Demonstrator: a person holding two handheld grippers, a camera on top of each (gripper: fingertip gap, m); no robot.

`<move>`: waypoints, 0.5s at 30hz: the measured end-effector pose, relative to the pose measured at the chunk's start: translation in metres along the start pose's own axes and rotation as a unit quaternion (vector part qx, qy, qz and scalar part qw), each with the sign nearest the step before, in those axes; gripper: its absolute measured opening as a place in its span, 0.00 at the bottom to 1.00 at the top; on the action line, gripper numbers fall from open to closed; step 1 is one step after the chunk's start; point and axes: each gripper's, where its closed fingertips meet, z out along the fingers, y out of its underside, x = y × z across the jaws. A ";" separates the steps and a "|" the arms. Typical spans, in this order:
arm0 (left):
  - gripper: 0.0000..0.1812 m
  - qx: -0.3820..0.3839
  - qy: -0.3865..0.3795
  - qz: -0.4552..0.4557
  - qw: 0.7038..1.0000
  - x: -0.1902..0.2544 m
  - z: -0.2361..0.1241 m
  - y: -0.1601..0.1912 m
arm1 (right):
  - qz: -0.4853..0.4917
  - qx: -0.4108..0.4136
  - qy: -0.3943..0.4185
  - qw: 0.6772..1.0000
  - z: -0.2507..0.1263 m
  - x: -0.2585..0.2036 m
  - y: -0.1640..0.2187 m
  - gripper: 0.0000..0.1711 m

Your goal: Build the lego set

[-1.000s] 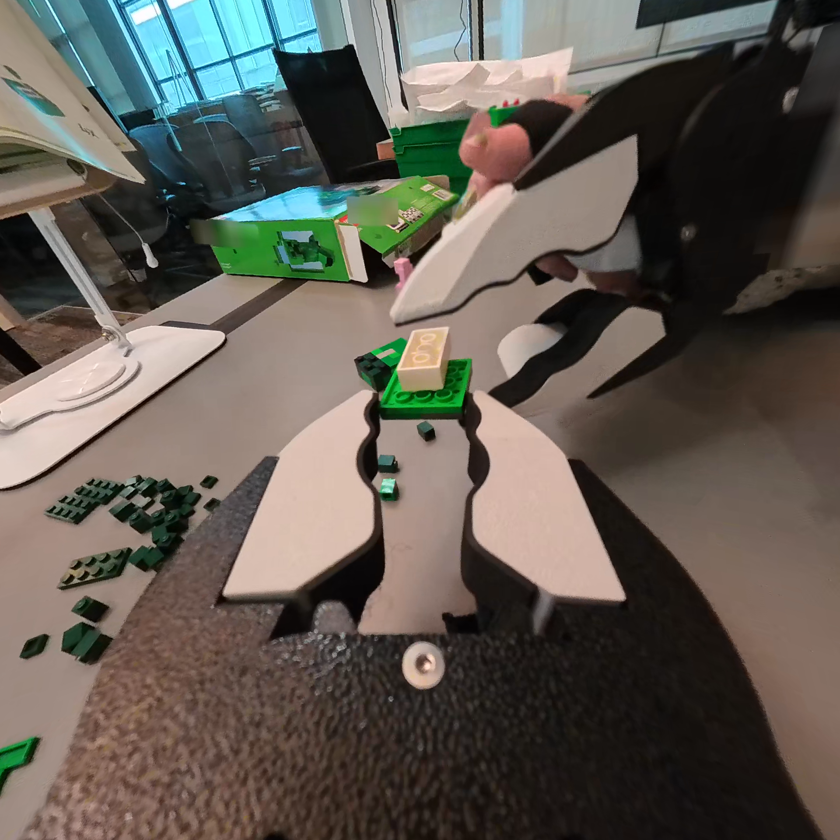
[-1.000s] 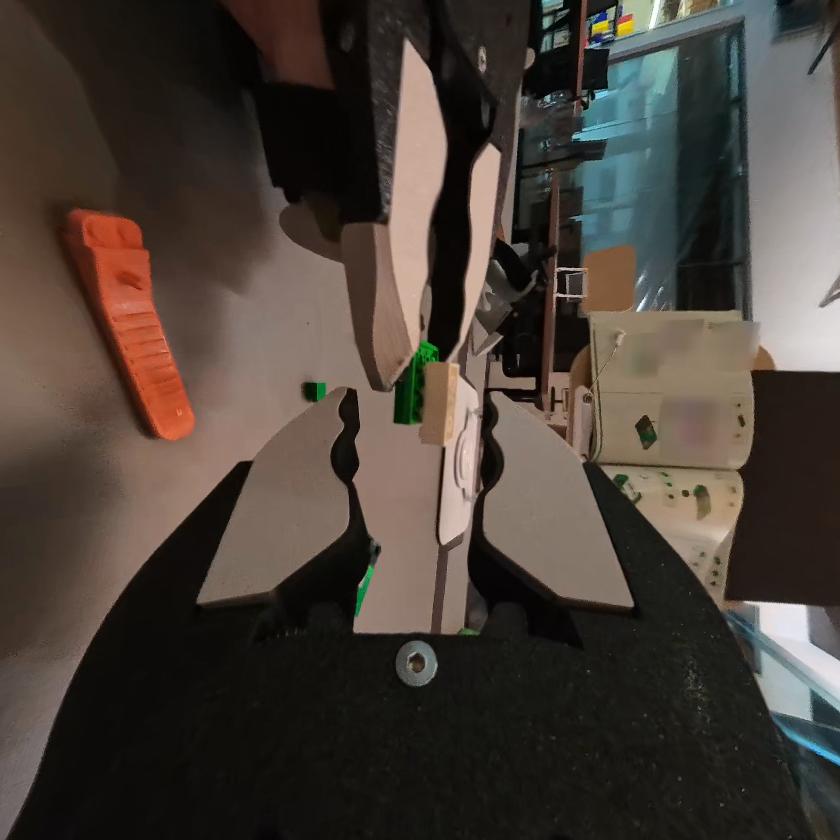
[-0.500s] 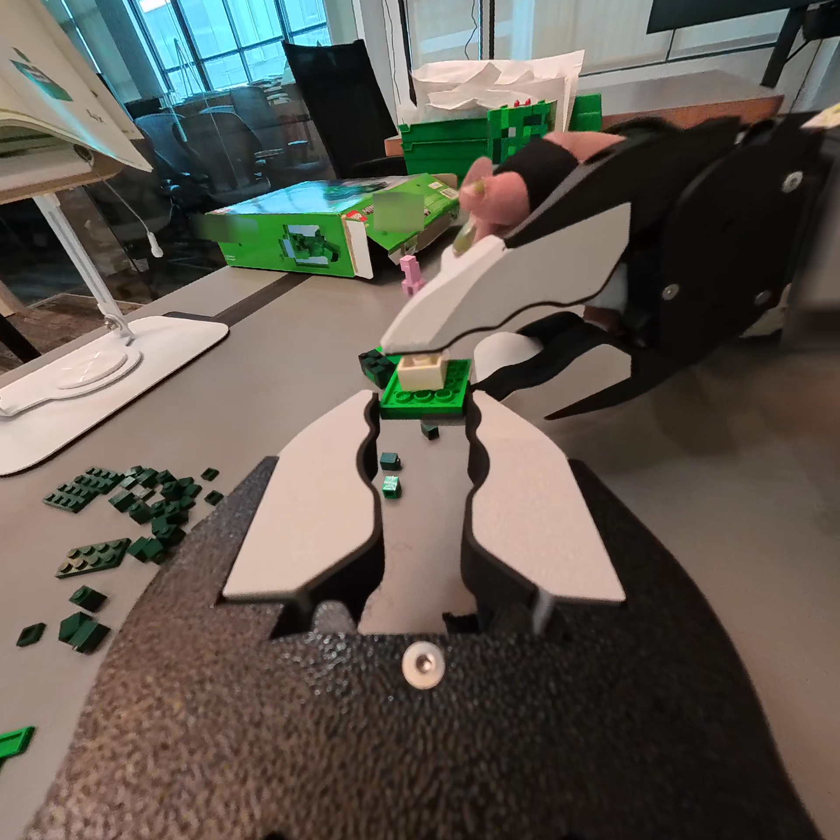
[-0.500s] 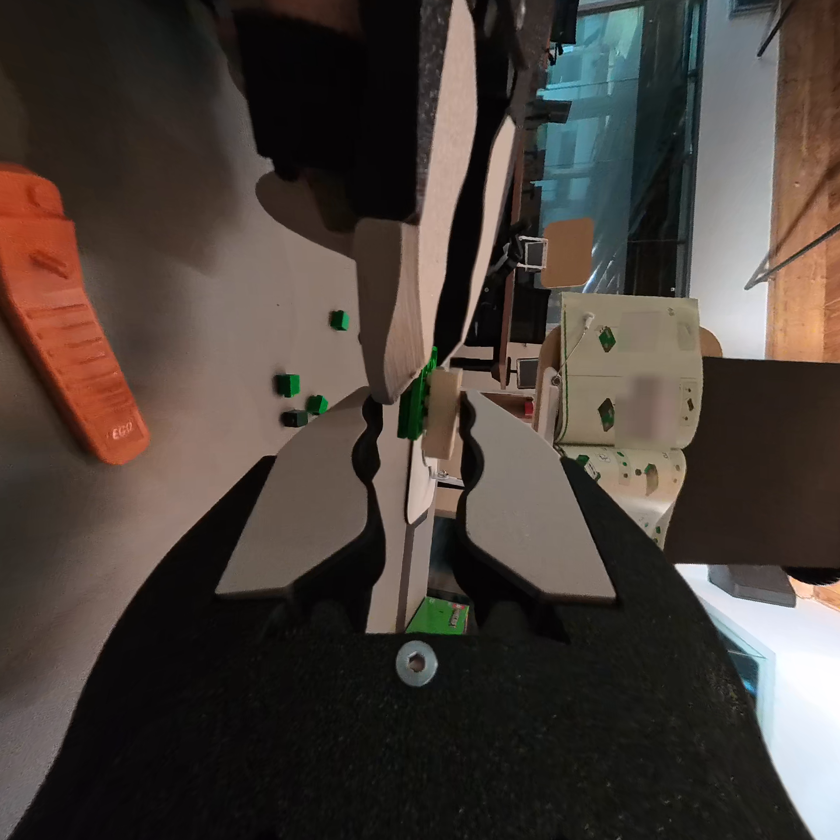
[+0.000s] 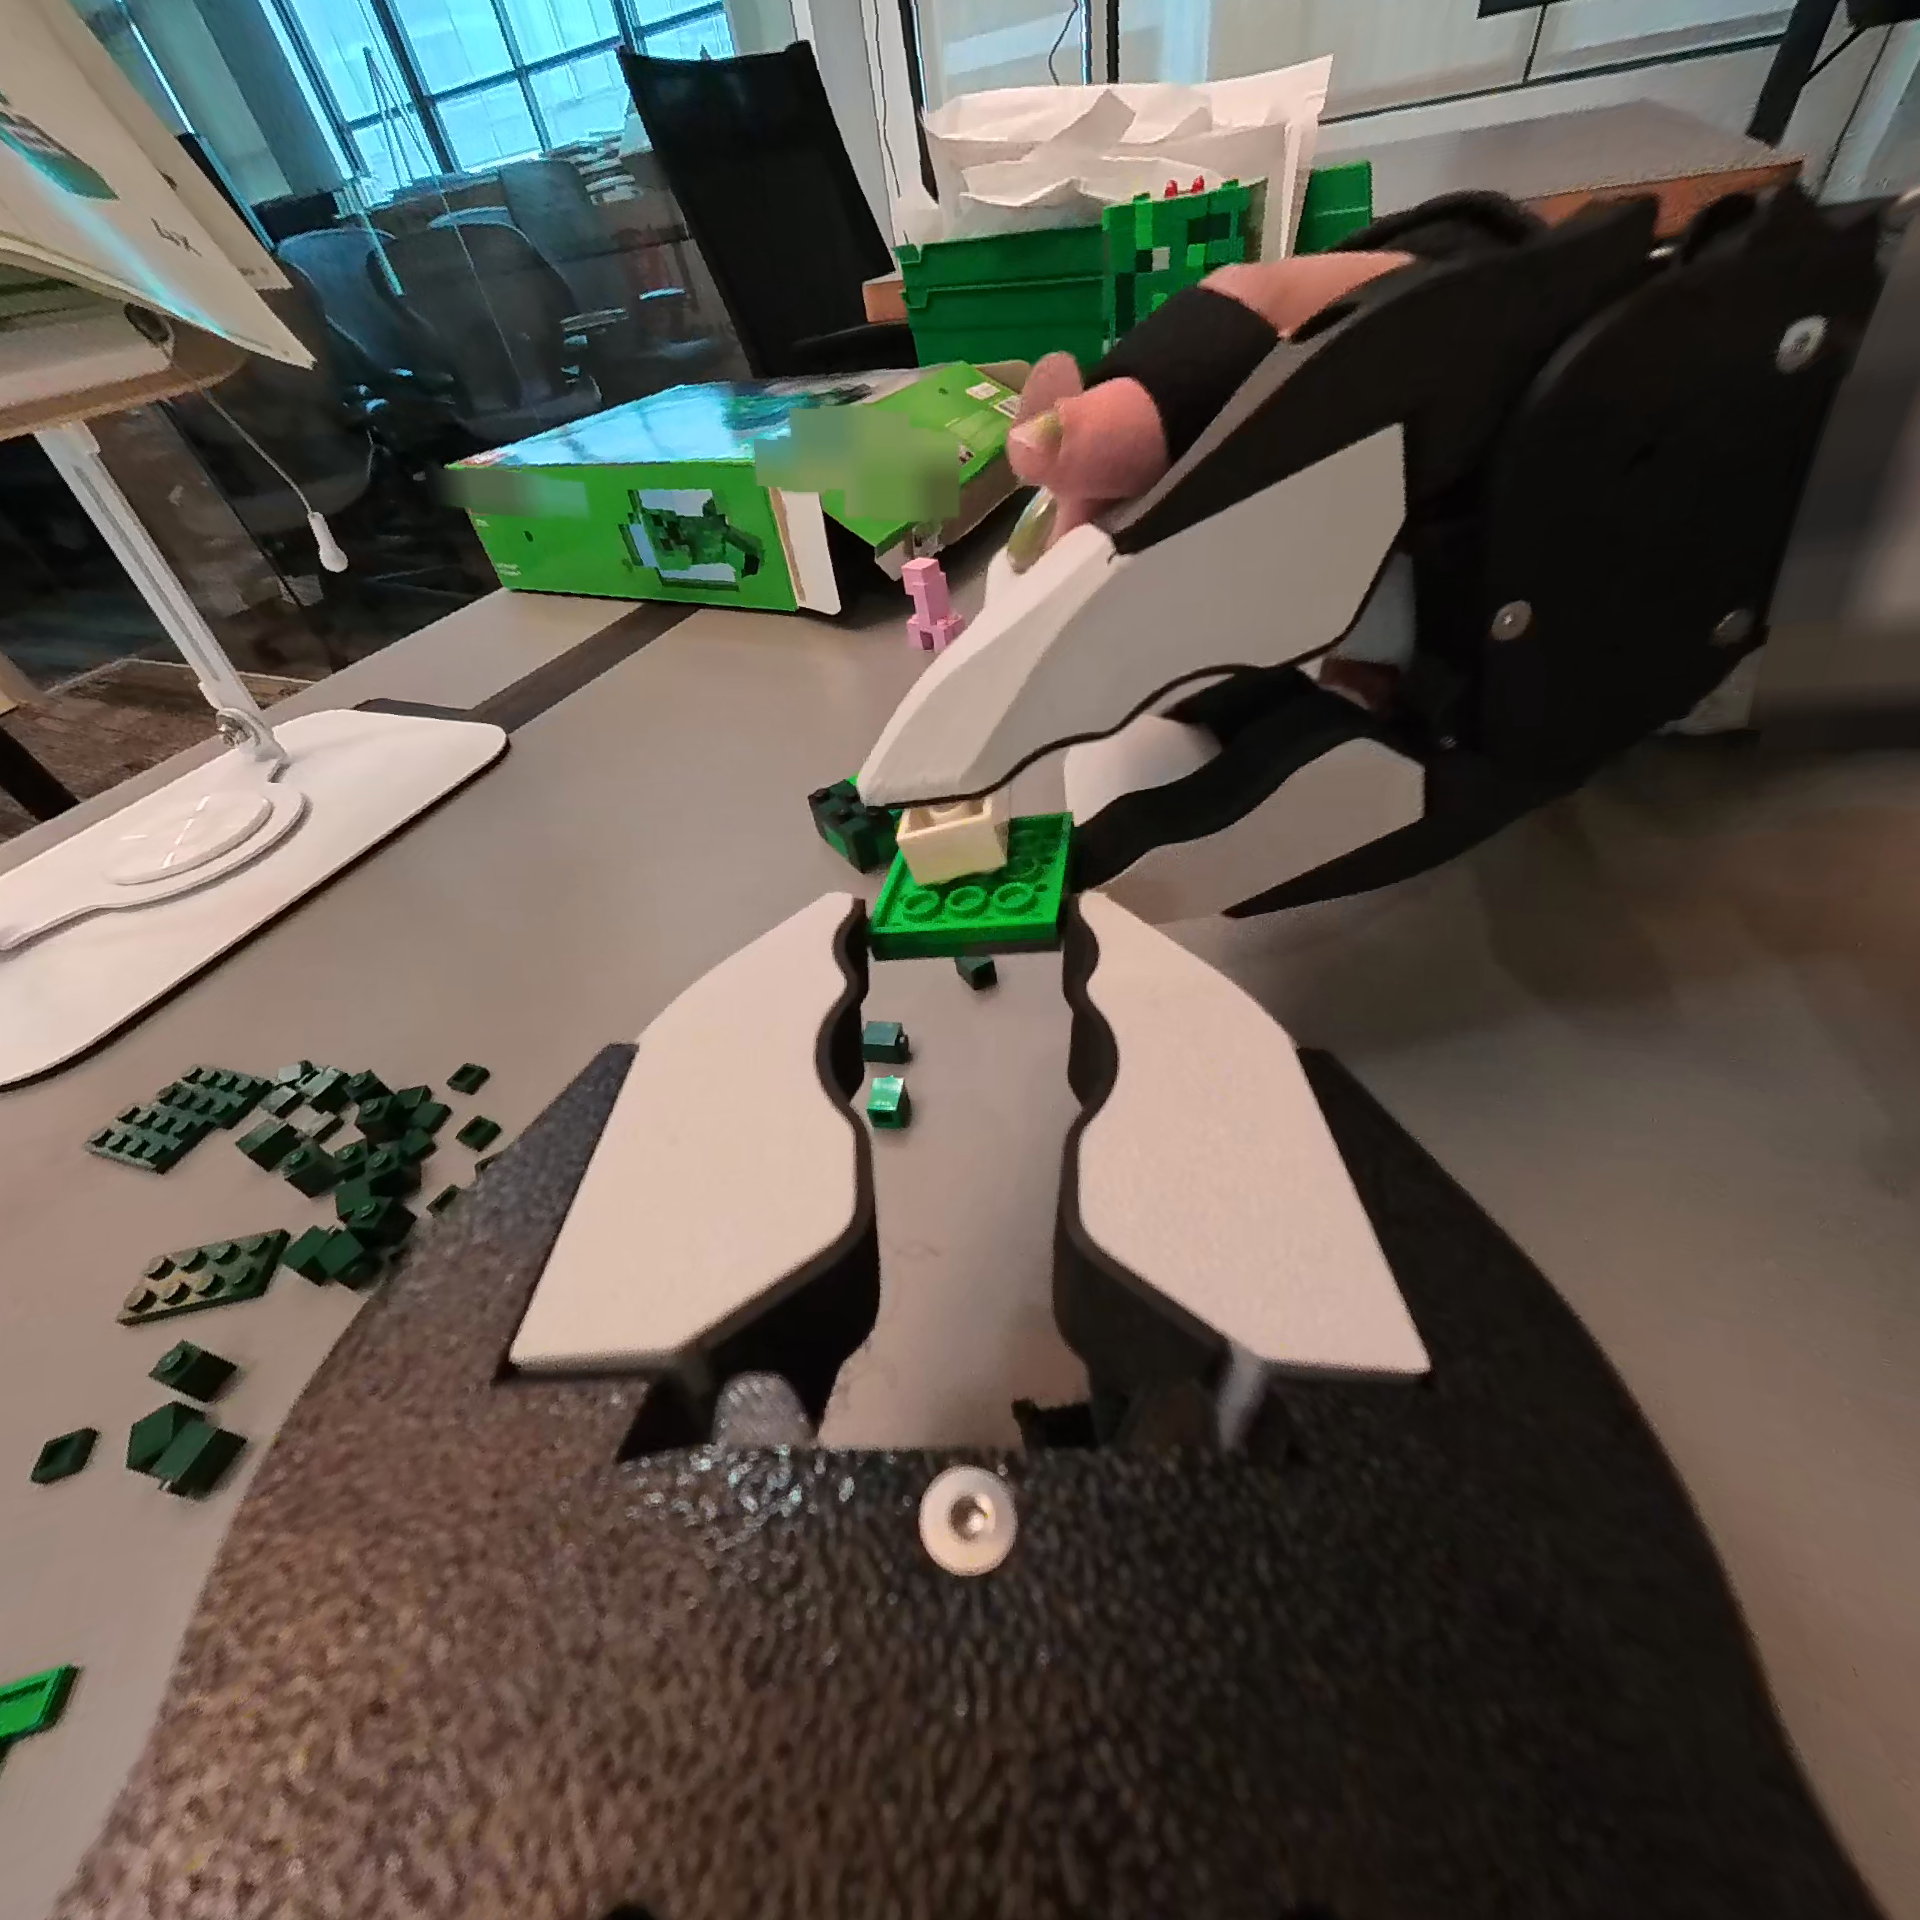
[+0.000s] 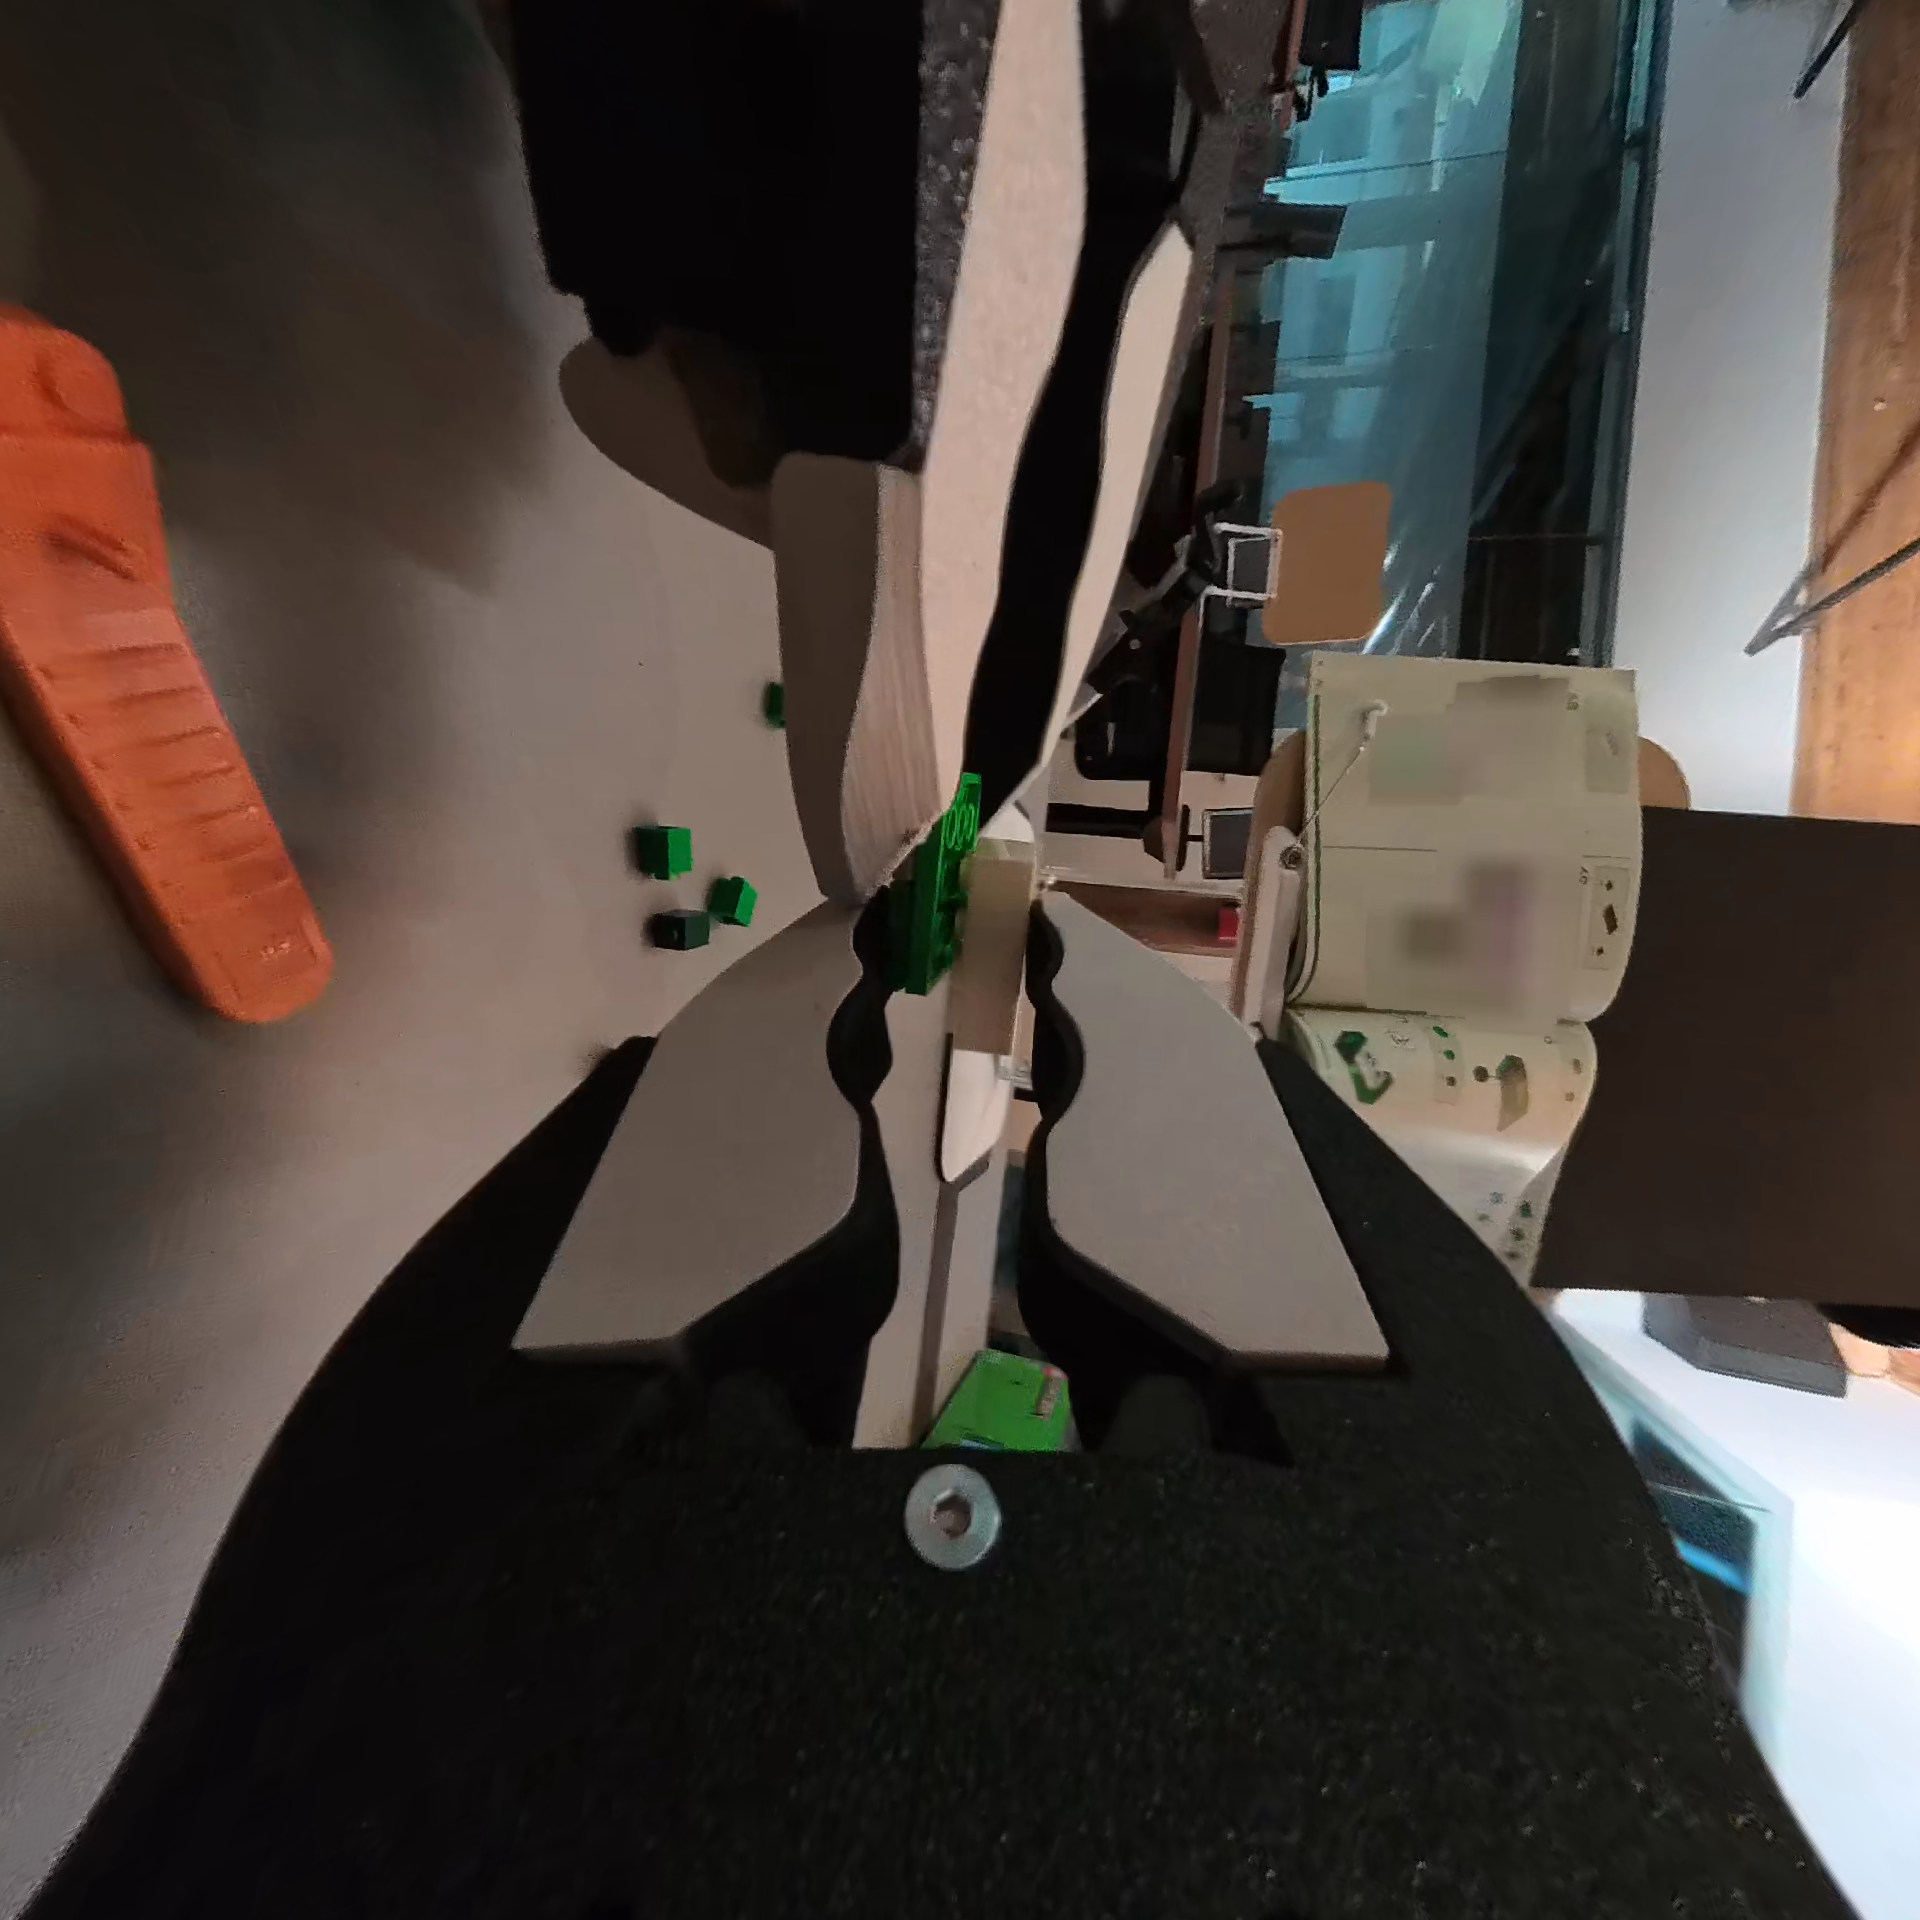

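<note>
A bright green plate (image 5: 977, 904) is held at its near edge between the tips of my left gripper (image 5: 966, 914), above the grey table. A cream brick (image 5: 951, 844) sits on top of the plate. My right gripper (image 5: 987, 831) comes in from the right. Its upper finger presses on the brick's top and its lower finger lies under the plate. In the right wrist view, my right gripper (image 6: 951, 925) has the green plate (image 6: 935, 904) and cream brick (image 6: 992, 914) pinched between its tips. The left gripper (image 6: 956, 821) reaches in from the top.
Loose dark green pieces (image 5: 312, 1143) lie at the left, and small green bits (image 5: 885, 1101) under the left gripper. A dark green block (image 5: 847, 821) sits behind the plate. Farther back are a green box (image 5: 665, 509), a pink figure (image 5: 928, 603) and a white lamp base (image 5: 208, 821). An orange brick separator (image 6: 135, 707) lies on the table. My two grippers' fingertips are within a few centimetres of each other. The orange brick separator (image 6: 135, 707) is about 8 centimetres from my left fingertips.
My right gripper has moved in and down and closed over the cream brick and plate. The brick, tilted before, now sits flatter on the plate. The left gripper has held still.
</note>
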 end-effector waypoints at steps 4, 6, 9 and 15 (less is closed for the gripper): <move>0.20 -0.002 0.002 0.000 1.000 0.000 0.000 0.000 | 0.005 -0.005 0.002 1.000 0.001 0.000 0.001 0.13; 0.19 -0.004 0.005 0.002 1.000 0.001 0.000 0.001 | 0.010 -0.007 0.000 1.000 0.001 -0.001 0.002 0.13; 0.23 -0.005 -0.015 0.043 0.999 -0.004 -0.002 0.002 | 0.058 0.004 -0.039 0.998 0.001 -0.007 0.007 0.12; 0.23 -0.028 -0.033 0.184 0.982 0.001 -0.004 0.004 | 0.191 0.063 -0.162 0.966 -0.005 -0.027 0.006 0.12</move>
